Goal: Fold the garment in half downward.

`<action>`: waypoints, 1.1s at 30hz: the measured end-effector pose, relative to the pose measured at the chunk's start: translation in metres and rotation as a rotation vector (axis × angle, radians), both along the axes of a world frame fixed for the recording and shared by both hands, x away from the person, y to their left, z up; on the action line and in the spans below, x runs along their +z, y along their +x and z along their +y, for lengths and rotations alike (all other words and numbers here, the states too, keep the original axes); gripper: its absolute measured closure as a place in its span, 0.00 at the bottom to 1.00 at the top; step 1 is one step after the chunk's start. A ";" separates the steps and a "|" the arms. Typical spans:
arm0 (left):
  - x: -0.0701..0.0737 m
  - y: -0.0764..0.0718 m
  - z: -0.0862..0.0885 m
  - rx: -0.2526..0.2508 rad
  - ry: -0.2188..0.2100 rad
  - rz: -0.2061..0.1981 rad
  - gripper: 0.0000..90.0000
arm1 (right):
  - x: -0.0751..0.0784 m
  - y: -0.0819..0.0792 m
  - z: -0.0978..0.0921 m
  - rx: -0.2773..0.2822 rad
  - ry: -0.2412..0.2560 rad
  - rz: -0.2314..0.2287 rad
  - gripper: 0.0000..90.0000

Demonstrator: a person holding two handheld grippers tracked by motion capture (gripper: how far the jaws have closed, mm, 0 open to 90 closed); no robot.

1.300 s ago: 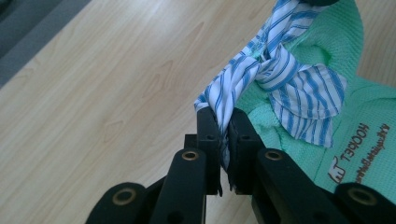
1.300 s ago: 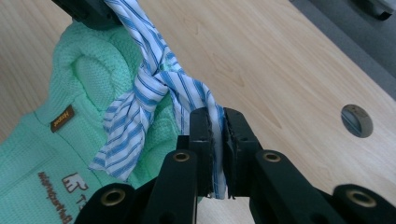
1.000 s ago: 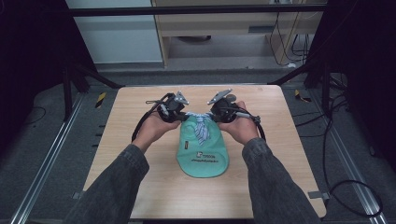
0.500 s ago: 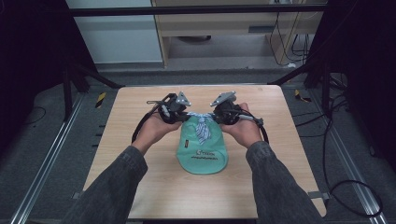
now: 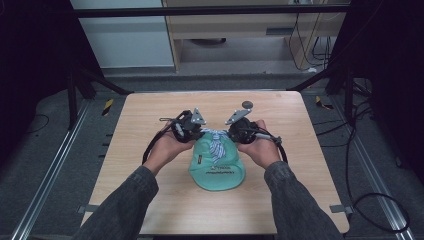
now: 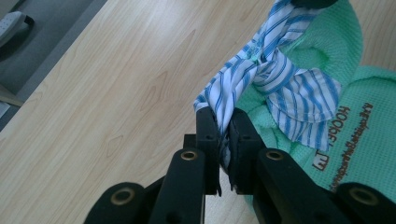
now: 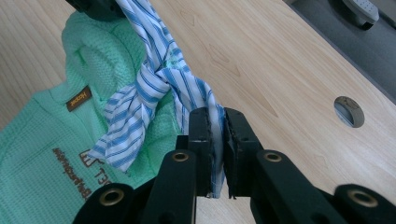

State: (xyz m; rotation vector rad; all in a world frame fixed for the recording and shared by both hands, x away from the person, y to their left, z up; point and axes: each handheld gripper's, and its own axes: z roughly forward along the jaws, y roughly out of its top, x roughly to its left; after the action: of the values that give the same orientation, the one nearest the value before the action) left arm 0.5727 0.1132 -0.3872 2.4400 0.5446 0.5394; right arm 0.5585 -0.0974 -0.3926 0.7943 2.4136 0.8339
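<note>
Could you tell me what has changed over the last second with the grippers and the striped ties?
Little moved. The left gripper and right gripper drew slightly apart, pulling the blue-striped ties outward to tighten the knot. Both stay clamped on the tie ends, and the green garment lies in the same place on the table.

In the high view the person's hands cover most of the left gripper (image 5: 186, 127) and right gripper (image 5: 243, 131), so their jaws cannot be made out there. The print on the green cloth (image 5: 218, 170) is too small to read in that view. In the left gripper view the cloth's lettering (image 6: 343, 135) runs off the right edge. In the right gripper view the lettering (image 7: 70, 171) is cut short at the bottom. The striped strip (image 6: 243, 84) ends between the jaws, its tip hidden. The other gripper (image 7: 95, 7) is cut off by the top edge.
</note>
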 end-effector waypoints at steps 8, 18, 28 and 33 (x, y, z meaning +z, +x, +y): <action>-0.007 -0.007 -0.001 -0.002 -0.010 0.004 0.93 | -0.001 -0.004 -0.004 0.004 0.005 -0.008 0.89; -0.014 -0.028 -0.005 -0.022 -0.019 0.007 0.93 | -0.011 -0.019 -0.010 0.021 0.001 -0.002 0.91; -0.022 -0.043 -0.003 -0.039 -0.018 0.024 0.93 | -0.016 -0.033 -0.013 0.033 0.012 0.000 0.89; -0.026 -0.049 -0.003 -0.044 -0.020 0.032 0.93 | -0.019 -0.036 -0.014 0.041 0.007 0.010 0.89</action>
State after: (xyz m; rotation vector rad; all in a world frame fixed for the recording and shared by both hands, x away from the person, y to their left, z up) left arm 0.5238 0.1101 -0.4134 2.4392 0.5062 0.4759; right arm 0.5228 -0.1111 -0.4115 0.7553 2.4442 0.8563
